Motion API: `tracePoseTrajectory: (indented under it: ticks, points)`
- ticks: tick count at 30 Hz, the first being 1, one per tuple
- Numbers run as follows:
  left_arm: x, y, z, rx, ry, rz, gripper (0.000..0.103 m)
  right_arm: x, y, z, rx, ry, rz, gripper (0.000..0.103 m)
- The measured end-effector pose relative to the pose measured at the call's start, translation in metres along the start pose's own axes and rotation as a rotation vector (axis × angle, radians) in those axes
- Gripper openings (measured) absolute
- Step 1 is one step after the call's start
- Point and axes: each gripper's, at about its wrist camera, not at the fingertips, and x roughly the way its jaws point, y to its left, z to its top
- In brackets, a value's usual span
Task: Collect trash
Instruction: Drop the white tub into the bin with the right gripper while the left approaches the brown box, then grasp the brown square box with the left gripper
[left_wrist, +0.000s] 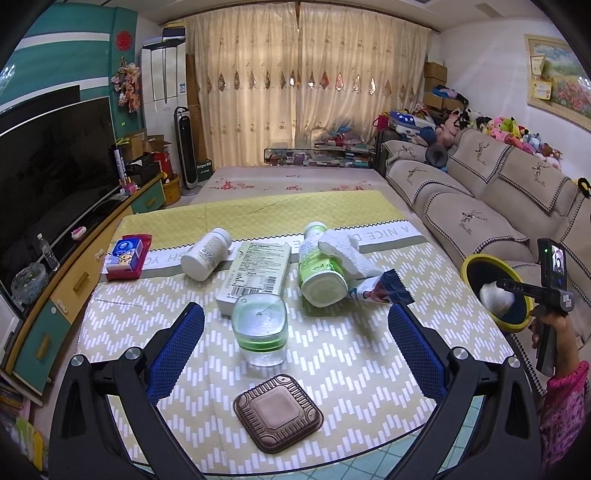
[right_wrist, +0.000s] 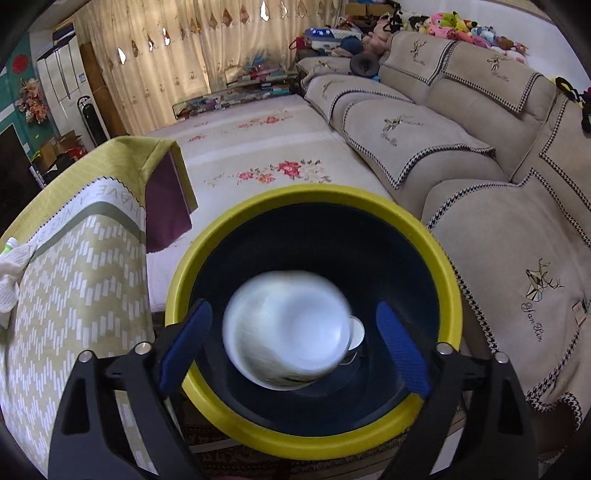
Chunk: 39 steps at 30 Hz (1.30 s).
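A: Left wrist view?
B: The left gripper (left_wrist: 295, 325) has its fingers spread wide, gripping nothing, level over the table (left_wrist: 369, 362). A glass cup (left_wrist: 260, 328) stands between them; the crumpled tissue (left_wrist: 347, 254) lies farther off on a green bottle (left_wrist: 319, 273).
A: Right wrist view?
B: The right gripper (right_wrist: 293, 347) is spread too, pointing down over the yellow-rimmed bin (right_wrist: 314, 439). A blurred white wad (right_wrist: 288, 328) sits between its fingers, untouched, inside the rim.

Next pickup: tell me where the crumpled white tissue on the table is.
In the left wrist view, the tissue lies right of centre, draped over the tipped green bottle, behind the snack wrapper.
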Motion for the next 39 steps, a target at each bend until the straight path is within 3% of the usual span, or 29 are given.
tracePoseTrajectory:
  ticks: [8,17,22,28,39]
  points:
    - [0.004,0.001,-0.007,0.001,0.024,0.003,0.098,-0.029,0.010,-0.012,-0.007,-0.036,0.026,0.089]
    - [0.018,0.000,-0.047,0.015,0.135,0.067,0.098,-0.051,0.025,-0.033,-0.023,-0.039,0.092,0.090]
    - [0.034,0.000,-0.067,0.025,0.197,0.061,0.098,-0.056,0.037,-0.035,-0.036,-0.043,0.117,0.090]
    - [0.048,0.010,-0.072,-0.009,0.214,0.064,0.098,-0.056,0.044,-0.034,-0.052,-0.038,0.134,0.090]
    - [0.075,0.017,-0.079,0.030,0.263,0.012,0.095,-0.051,0.046,-0.035,-0.048,-0.019,0.146,0.090]
